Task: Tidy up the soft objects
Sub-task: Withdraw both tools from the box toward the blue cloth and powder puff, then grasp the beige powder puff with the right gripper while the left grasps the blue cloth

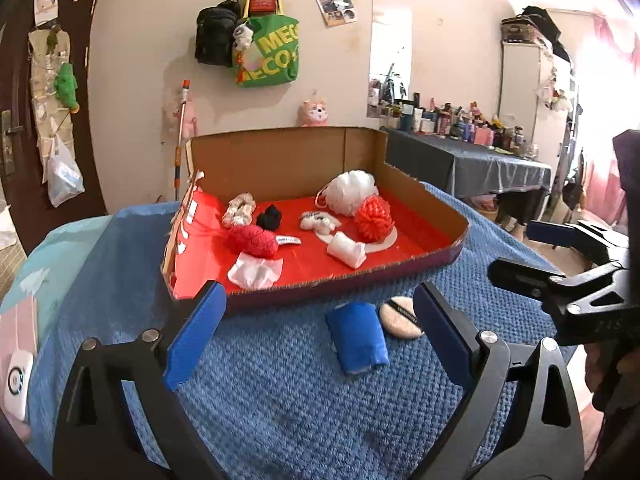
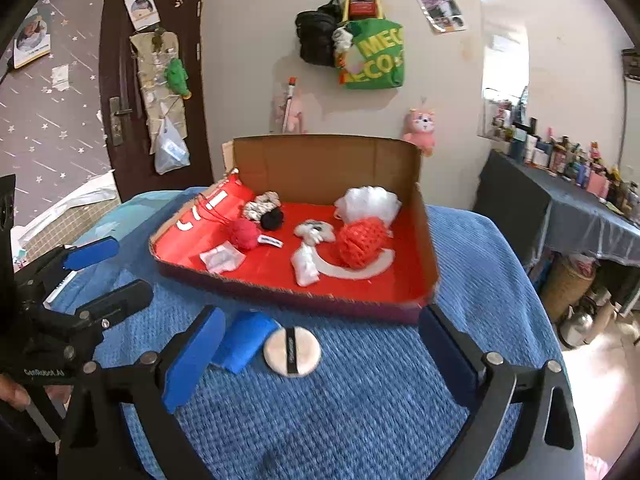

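Note:
A shallow cardboard box (image 1: 424,262) (image 2: 430,256) with a red floor sits on the blue blanket (image 1: 280,392) (image 2: 360,400). In it lie a white bath pouf (image 1: 354,190) (image 2: 370,200), an orange pouf (image 1: 374,216) (image 2: 360,242), a red yarn ball (image 1: 252,240) (image 2: 244,234), a black pompom (image 1: 269,217) (image 2: 272,218) and several white cloth pieces. Outside the box, just in front of it, lie a folded blue cloth (image 1: 358,336) (image 2: 244,340) and a round beige powder puff (image 1: 400,316) (image 2: 292,350). My left gripper (image 1: 316,336) and right gripper (image 2: 320,360) both stand open and empty above the blanket.
A cluttered dresser under a dark cloth (image 1: 472,164) (image 2: 560,200) stands at the right. Bags hang on the wall behind the box (image 1: 268,52) (image 2: 372,56). A brown door (image 2: 156,80) is at the left. A pink and white item (image 1: 18,368) lies at the blanket's left edge.

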Tool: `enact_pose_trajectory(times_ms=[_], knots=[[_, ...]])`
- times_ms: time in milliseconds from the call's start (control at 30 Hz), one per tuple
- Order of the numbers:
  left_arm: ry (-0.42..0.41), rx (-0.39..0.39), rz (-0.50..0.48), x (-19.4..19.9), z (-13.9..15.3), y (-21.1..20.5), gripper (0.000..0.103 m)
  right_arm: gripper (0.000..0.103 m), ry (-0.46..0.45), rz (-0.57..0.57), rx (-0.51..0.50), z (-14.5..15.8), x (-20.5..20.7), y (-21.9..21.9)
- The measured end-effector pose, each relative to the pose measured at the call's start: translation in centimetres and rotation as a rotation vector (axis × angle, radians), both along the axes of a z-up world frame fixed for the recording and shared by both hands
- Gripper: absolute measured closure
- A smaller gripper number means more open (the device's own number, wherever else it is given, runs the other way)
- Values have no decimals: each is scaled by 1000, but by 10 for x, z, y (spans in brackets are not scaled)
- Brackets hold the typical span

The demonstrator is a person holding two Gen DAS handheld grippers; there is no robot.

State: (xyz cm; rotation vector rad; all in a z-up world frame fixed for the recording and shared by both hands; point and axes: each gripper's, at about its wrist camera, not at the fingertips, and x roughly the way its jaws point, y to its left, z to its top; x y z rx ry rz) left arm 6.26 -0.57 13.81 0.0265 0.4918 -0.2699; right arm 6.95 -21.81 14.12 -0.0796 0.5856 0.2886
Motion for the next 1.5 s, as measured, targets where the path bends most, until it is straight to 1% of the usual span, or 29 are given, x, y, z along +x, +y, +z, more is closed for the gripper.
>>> enact_pose_trajectory(times_ms=[133, 400, 533, 733, 800, 1000, 1233, 1367, 1500], knots=[[23, 9, 16, -4, -14, -4, 7, 1, 0, -39, 7, -15, -10, -8], [110, 7, 10, -4, -41, -7, 7, 0, 63, -51, 10, -43, -9, -16], [141, 18, 3, 2, -49, -11, 7, 0, 89, -33, 16, -53, -5, -17], [205, 18, -29, 16, -58, -16, 7, 0, 142, 35, 33, -64, 9, -19], [230, 31, -40, 23, -61, -20, 7, 0, 172, 67, 37, -69, 17, -18], [288, 67, -86, 43, -67, -30, 7, 0, 210, 106, 5, -77, 33, -14], [354, 158, -95, 66, -81, -41, 7, 0, 229, 120, 5, -77, 49, -14], [373, 196, -96, 72, -86, -35, 6, 0, 240, 132, 9, -78, 59, -10], [370, 198, -75, 76, -83, -18, 6, 0, 263, 176, -11, -82, 68, 2]])
